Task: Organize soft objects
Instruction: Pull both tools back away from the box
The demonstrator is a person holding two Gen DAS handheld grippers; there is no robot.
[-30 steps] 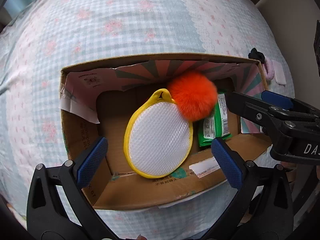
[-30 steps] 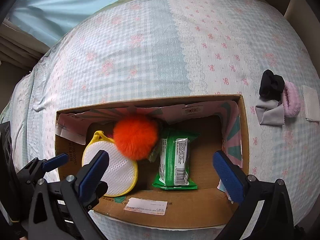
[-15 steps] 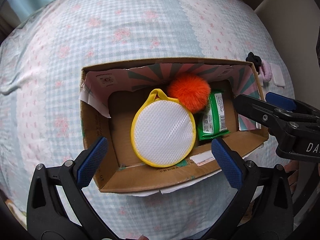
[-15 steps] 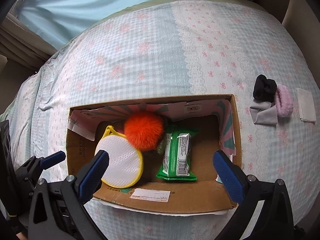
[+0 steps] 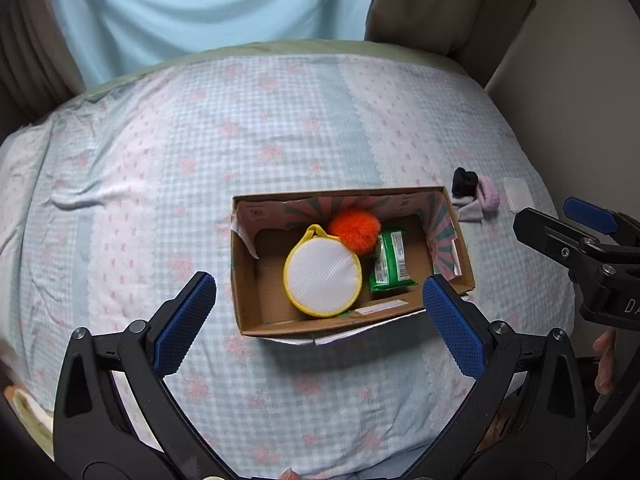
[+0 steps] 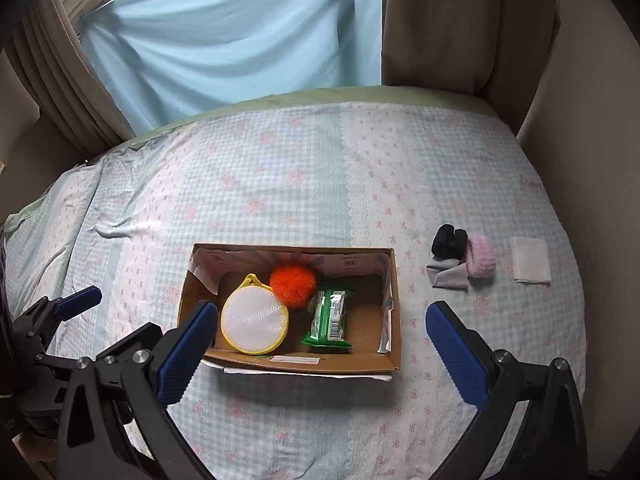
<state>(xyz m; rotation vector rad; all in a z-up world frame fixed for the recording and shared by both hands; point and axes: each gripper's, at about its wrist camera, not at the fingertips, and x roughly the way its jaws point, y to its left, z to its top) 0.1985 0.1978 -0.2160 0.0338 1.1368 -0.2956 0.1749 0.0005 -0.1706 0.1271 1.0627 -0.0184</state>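
**Both grippers pull back from the box; four soft items still wait on the bed**

The cardboard box (image 6: pixel 390 360) sits near the front edge of the bed (image 6: pixel 280 184), and it already holds three things: a round white mesh pad with a yellow rim (image 6: pixel 254 320) at its left, an orange pom-pom (image 6: pixel 293 285) against the back wall and touching the pad, and a green wipes packet (image 6: pixel 330 317) just right of them. The right end of the box floor is bare.

What has changed over the last second is the viewpoint. Both cameras were close over the box, which filled the frame; now it looks small and the curtains (image 6: pixel 224 40) behind the bed show. The contents have not shifted. The left gripper (image 5: pixel 320 316) and right gripper (image 6: pixel 320 344) have risen away, each with its jaws spread wide and nothing between them.

That reads as a finished placement and a retreat before the next pick. Toward the right edge of the bed, well apart from the box, lie a black scrunchie (image 6: pixel 449 241), a grey cloth (image 6: pixel 446 275) beneath it, a pink scrunchie (image 6: pixel 482 257) touching both, and a white folded cloth (image 6: pixel 531 259) just beyond. The right gripper is nearer that cluster and seems the likely one to fetch it; the three overlapping pieces may need separating.
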